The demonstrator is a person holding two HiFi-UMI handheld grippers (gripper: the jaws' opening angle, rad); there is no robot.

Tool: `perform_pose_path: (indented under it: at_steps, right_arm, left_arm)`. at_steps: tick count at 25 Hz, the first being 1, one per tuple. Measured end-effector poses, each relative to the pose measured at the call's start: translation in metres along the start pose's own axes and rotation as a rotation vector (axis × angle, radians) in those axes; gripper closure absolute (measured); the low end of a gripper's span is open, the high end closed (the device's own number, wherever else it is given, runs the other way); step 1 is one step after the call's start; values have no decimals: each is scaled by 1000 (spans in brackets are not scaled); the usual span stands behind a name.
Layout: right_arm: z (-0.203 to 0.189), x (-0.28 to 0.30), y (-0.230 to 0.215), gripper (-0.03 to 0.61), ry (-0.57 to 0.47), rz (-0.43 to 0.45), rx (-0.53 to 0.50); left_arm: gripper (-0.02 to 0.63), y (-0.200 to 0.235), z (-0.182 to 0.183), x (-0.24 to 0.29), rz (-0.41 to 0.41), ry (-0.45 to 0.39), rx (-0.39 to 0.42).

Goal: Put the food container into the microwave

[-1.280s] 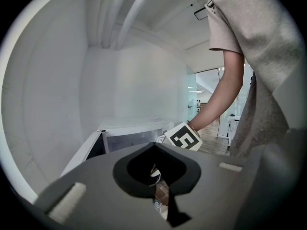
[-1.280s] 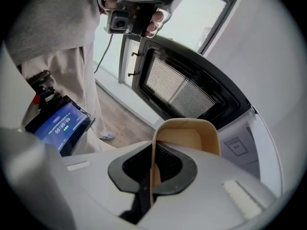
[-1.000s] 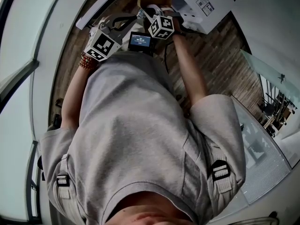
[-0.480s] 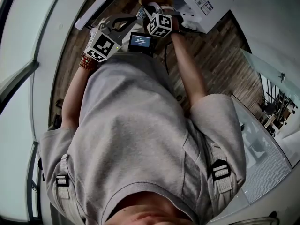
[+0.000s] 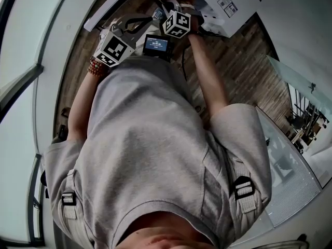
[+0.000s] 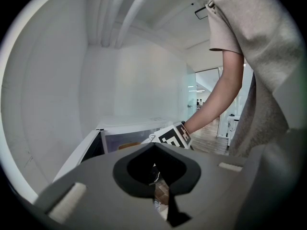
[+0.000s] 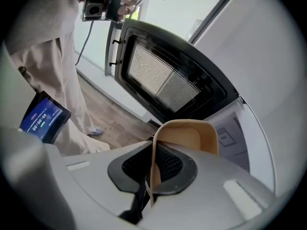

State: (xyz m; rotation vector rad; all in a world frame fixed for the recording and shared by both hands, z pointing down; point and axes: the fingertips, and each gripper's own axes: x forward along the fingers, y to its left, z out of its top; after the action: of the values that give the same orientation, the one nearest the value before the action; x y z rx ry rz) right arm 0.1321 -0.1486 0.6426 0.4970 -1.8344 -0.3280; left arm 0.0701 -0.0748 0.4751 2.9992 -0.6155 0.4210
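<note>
Right gripper point(image 7: 147, 183) jaws pinch one wall of the food container point(image 7: 186, 137); left gripper point(image 6: 156, 188) jaws are together, holding nothing.
The microwave's door point(image 7: 163, 80), black-framed with a mesh window, stands open across the upper middle of the right gripper view. The container, a plain tan tub with rounded corners, sits lower centre, before the white microwave body point(image 7: 249, 128). A blue-lit screen point(image 7: 43, 119) shows at left. In the head view the right gripper has edged towards the top since a second ago.

Bright even daylight; strong fisheye bending, dark vignette corners; near gripper bodies soft, unfocused.
</note>
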Motion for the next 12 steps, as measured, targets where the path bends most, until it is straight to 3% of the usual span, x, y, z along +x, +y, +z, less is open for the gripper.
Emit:
perform_pose_path:
  at_steps: [12]
  right_arm:
    - [-15, 9, -6, 549, 37, -10, 34]
  left_arm:
    - [612, 1, -10, 2, -9, 10, -11]
